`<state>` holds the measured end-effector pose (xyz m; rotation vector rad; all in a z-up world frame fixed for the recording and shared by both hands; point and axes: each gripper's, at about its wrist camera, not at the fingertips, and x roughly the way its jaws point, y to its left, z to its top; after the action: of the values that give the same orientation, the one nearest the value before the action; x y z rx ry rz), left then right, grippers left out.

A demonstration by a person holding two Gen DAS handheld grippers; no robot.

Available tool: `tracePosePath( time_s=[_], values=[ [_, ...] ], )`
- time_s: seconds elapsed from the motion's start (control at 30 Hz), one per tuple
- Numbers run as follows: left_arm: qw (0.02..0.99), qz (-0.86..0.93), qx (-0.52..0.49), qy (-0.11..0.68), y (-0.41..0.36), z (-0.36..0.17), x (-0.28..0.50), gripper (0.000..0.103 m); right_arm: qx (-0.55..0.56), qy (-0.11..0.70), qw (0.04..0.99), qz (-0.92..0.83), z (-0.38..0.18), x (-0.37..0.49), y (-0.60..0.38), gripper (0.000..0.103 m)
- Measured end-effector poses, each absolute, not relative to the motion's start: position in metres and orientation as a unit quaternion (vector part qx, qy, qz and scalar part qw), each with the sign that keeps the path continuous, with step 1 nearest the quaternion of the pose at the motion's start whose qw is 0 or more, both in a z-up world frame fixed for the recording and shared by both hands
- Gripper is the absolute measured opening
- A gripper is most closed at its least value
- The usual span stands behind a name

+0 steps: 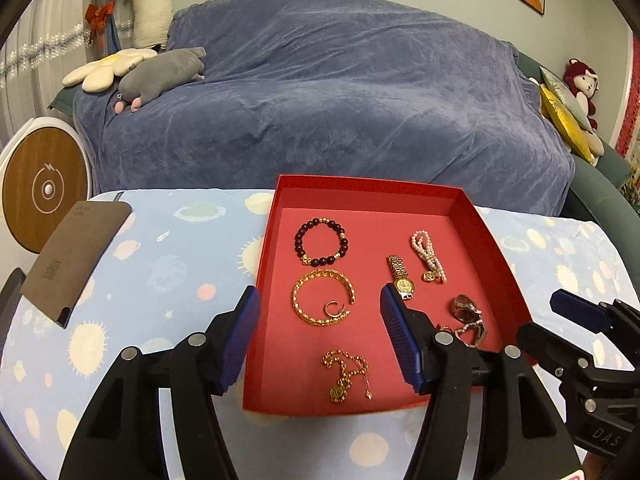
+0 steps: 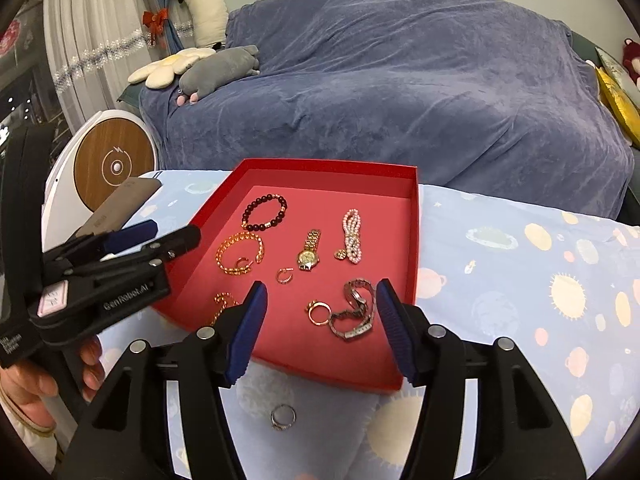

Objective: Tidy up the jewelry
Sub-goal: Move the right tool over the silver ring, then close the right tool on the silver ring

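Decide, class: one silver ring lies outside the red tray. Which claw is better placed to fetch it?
Right. The silver ring lies on the cloth just below the open right claw, near the red tray; the left wrist view doesn't show it.

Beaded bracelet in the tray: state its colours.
Dark maroon beaded bracelet with a few gold beads; clearest in the left wrist view.

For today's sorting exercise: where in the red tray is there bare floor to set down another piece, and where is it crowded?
In the red tray, bare floor lies along the far wall behind the dark bead bracelet and pearl bracelet, and near the front edge below the silver watch. The tray's left column and near right corner are crowded. One silver ring lies outside on the cloth.
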<state>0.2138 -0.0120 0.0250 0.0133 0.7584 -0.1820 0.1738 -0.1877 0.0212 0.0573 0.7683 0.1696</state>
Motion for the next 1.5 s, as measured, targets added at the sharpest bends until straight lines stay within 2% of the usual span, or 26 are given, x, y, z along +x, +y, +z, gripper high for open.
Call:
tracePosePath(
  time_s=[0.07,0.3,0.5,0.63,0.8,0.87,0.93,1.0,1.07,1.13,1.23,1.33,1.5],
  values=[
    [0.926,-0.086,0.012,0.367,-0.009,0.026,0.198,0.066,0.046,0.386,0.917,0.086,0.016,0.16,-0.191,0.063],
    [0.913,-0.082,0.012,0.398,0.006,0.004,0.147,0.066,0.056,0.437,0.892,0.101,-0.018,0.12,-0.18,0.063],
    [0.905,-0.089,0.015,0.416,0.003,-0.01,0.127,0.066,0.004,0.443,0.891,0.105,-0.042,0.122,-0.151,0.061],
    [0.899,-0.082,0.024,0.43,-0.001,-0.021,0.131,0.066,0.009,0.455,0.885,0.096,-0.055,0.132,-0.15,0.052],
    [0.893,-0.078,0.026,0.443,0.001,-0.03,0.135,0.066,0.012,0.456,0.885,0.09,-0.06,0.138,-0.153,0.047],
    [0.892,-0.079,0.027,0.444,0.001,-0.032,0.136,0.066,0.006,0.455,0.886,0.089,-0.061,0.138,-0.152,0.041],
    [0.891,-0.081,0.026,0.445,0.002,-0.033,0.137,0.066,-0.01,0.454,0.887,0.086,-0.061,0.138,-0.149,0.025],
    [0.889,-0.089,0.025,0.449,0.002,-0.034,0.137,0.065,-0.016,0.454,0.887,0.087,-0.061,0.139,-0.148,0.019],
    [0.885,-0.101,0.024,0.453,0.001,-0.035,0.138,0.052,-0.016,0.455,0.886,0.088,-0.061,0.139,-0.149,0.019],
    [0.879,-0.11,0.022,0.463,0.0,-0.039,0.14,0.027,-0.015,0.457,0.885,0.089,-0.061,0.139,-0.15,0.019],
    [0.866,-0.127,0.0,0.484,0.002,-0.047,0.142,0.007,-0.008,0.459,0.884,0.09,-0.059,0.138,-0.153,0.019],
    [0.867,-0.133,0.003,0.479,-0.001,-0.046,0.14,0.0,-0.002,0.457,0.884,0.094,-0.056,0.136,-0.154,0.019],
    [0.876,-0.141,0.013,0.462,-0.006,-0.037,0.135,0.0,0.006,0.446,0.889,0.102,-0.043,0.13,-0.156,0.019]
  ],
)
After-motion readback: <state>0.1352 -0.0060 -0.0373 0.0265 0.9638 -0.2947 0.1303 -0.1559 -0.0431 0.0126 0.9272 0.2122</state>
